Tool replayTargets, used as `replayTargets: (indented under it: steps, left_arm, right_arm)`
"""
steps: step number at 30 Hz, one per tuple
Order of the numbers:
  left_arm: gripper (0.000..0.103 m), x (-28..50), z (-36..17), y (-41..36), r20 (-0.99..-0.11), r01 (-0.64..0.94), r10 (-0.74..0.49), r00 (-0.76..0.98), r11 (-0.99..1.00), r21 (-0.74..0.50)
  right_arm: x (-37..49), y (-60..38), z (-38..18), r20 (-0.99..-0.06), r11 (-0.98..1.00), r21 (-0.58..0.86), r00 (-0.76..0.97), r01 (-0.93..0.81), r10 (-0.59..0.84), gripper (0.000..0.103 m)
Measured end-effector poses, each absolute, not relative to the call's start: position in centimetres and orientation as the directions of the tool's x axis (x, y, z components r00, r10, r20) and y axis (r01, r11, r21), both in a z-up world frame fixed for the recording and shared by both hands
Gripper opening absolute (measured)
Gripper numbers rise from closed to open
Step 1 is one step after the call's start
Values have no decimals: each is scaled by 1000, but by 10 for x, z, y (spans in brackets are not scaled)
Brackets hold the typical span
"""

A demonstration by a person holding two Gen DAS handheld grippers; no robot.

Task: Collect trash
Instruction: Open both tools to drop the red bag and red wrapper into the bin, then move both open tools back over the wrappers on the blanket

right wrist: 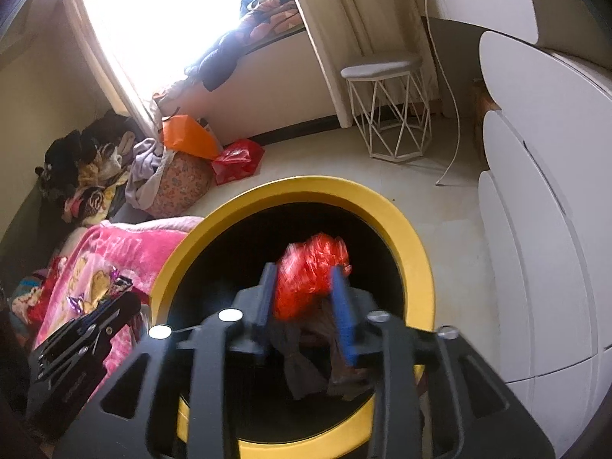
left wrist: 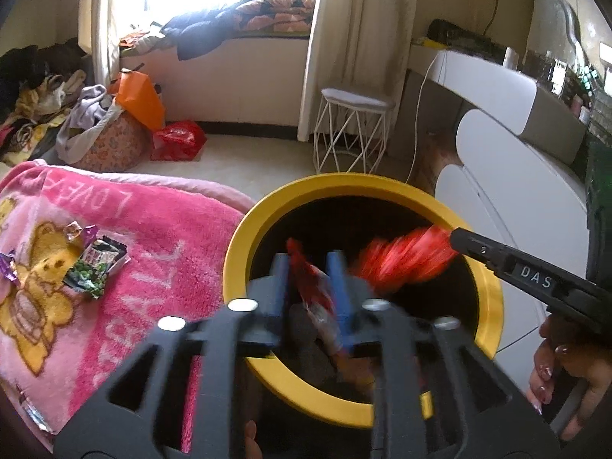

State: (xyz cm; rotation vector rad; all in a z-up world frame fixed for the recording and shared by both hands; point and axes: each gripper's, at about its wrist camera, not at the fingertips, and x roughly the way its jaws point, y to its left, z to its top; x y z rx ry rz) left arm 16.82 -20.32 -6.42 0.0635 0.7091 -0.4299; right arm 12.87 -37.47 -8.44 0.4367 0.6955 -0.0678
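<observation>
1. Cream floor [right wrist: 332,176] and pale curtains frame a bedroom where a window seat is heaped with bedding and a white wire-legged stool [left wrist: 354,130] stands by the right curtain.
2. Against the far wall on the left lie piles of clothes, an orange bag [left wrist: 139,99] and a red plastic bag [left wrist: 178,139].
3. White rounded cabinet fronts [right wrist: 543,206] fill the right side.
4. Low in both views stands a bin with a yellow rim [left wrist: 264,206] and a dark inside; some dark, crumpled scraps show at its bottom in the right wrist view.
5. Just left of the bin is a pink blanket [left wrist: 160,237] printed with a bear and lettering; a green snack wrapper [left wrist: 95,267] and purple foil wrappers [left wrist: 9,269] lie on it.
6. Over the bin's mouth, the left gripper [left wrist: 308,273] has its blue fingers parted, and a red-and-white wrapper [left wrist: 313,294] hangs between them; whether the pads touch it I cannot tell for sure, though a gap shows on each side.
7. Beside it, the right gripper [right wrist: 302,287] is also above the bin opening, its blue fingers spread with a crumpled red wrapper [right wrist: 310,271], blurred, between them; the blur hides any contact.
8. A hand [left wrist: 562,367] holds the right gripper's handle at the lower right of the left wrist view.
</observation>
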Motion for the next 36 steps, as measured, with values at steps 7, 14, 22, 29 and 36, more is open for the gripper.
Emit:
replayTargets:
  steps: [7,14,22,29,36]
  left_arm:
    - [85,163,-54,-187,-616,368,-369,696,920,-135]
    - [92,152,-38,-167,-582,319,-336,741,938,-136]
    - [92,140,-27,-149,-556,282,-297,776,952,-115]
    - [92,131,-17,-132,-530,251,-272,803,961,-112]
    - [92,123,-9,-110,-504,211,-240,830,971,-116]
  right_arm:
    - [123,-380,-80,-615,893,392,785,222,76,52]
    - [121,-374,-72,-604,906,361,796,222,46,66]
    - [118,-361,-60,-577,922,338,815,189,45,72]
    - [116,-343,-50,-555,939,317,829,137,66,74]
    - [114,-318,-40,-533,956,286,840,68,99,74]
